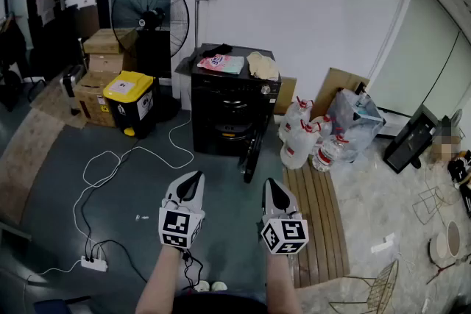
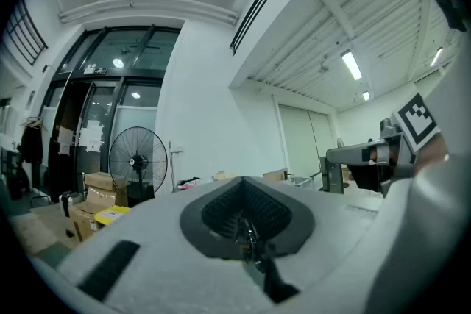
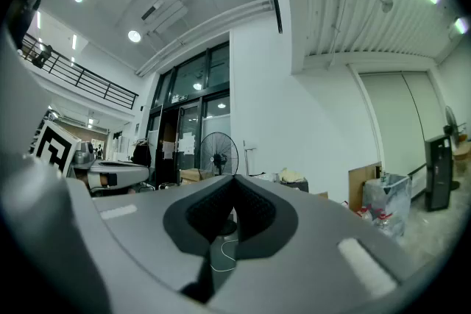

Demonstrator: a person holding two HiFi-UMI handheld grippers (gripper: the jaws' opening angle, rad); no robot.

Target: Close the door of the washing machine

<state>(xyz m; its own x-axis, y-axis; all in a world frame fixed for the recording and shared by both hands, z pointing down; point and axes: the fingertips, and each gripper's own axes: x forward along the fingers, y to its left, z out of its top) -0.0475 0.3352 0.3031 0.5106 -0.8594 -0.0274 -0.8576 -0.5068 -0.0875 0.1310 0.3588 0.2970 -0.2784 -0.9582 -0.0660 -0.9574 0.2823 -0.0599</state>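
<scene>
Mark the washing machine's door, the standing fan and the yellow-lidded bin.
washing machine door (image 1: 252,154), head view, edge of the open door.
standing fan (image 1: 151,16), head view, hub.
yellow-lidded bin (image 1: 129,87), head view, lid.

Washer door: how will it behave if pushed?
The door hangs open off the front of the washing machine, so it likely swings on its hinge rather than flexing. It looks rigid. The machine looks bulky, so it probably won't slide.
</scene>
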